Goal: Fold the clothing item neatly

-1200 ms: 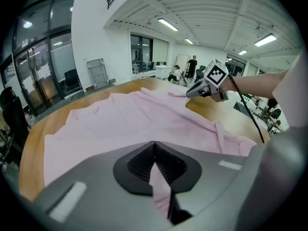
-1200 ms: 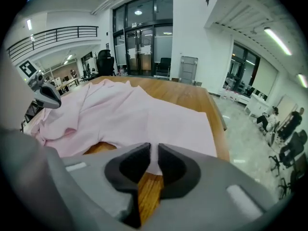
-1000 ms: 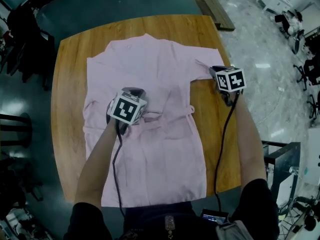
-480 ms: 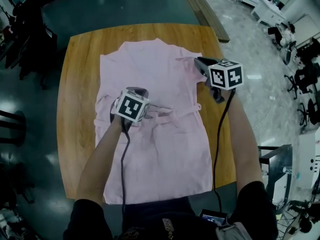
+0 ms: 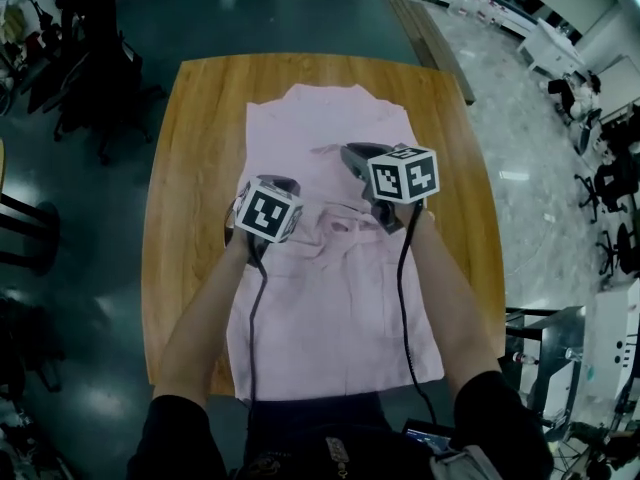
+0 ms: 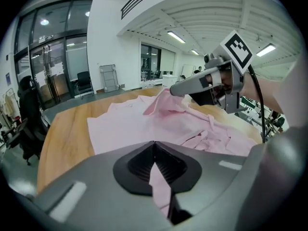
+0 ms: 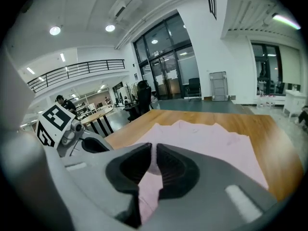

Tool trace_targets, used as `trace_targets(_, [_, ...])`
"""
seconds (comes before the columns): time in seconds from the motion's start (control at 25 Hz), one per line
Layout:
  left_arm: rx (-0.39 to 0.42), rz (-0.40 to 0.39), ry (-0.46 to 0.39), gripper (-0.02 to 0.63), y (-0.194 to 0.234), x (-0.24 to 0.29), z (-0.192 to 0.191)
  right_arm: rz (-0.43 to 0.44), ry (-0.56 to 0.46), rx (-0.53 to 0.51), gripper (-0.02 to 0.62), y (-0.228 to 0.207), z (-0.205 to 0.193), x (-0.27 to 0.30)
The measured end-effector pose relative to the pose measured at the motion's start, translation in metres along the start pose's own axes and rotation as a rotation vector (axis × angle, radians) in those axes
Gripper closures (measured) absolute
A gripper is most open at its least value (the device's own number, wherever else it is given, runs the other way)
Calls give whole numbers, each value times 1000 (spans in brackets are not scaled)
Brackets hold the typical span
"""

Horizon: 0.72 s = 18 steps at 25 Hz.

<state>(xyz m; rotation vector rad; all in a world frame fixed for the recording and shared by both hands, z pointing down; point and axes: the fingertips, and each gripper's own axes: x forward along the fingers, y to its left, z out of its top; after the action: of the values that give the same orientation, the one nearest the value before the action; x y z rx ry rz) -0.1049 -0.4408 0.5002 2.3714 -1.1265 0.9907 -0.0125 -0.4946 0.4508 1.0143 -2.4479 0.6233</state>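
Head view: the wooden table (image 5: 190, 148) has the pink robe (image 5: 330, 318) lying on it. At the left, the left gripper (image 6: 155, 150) is shut tight on a bit of the robe. At the right, the right gripper (image 7: 155, 153) pinches another bit and holds it up over the middle.

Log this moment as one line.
stage: side fold | left tool: shut on pink garment | right tool: shut on pink garment, edge lifted over middle | wooden table: garment lying lengthwise
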Motion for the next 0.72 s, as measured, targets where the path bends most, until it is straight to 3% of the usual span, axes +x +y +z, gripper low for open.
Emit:
trace_targets(0.2, [-19, 45, -8, 598, 31, -23, -19, 24, 54, 10, 554, 40, -20, 40])
trace_targets(0.32, [-30, 45, -5, 598, 38, -27, -29, 21, 139, -7, 550, 55, -51, 64])
trace_targets(0.52, [-18, 48, -8, 598, 41, -27, -28, 110, 267, -63, 492, 81, -93, 76])
trace_targets(0.72, [-22, 43, -9, 598, 36, -14, -15, 185, 224, -100, 476, 87, -92, 51])
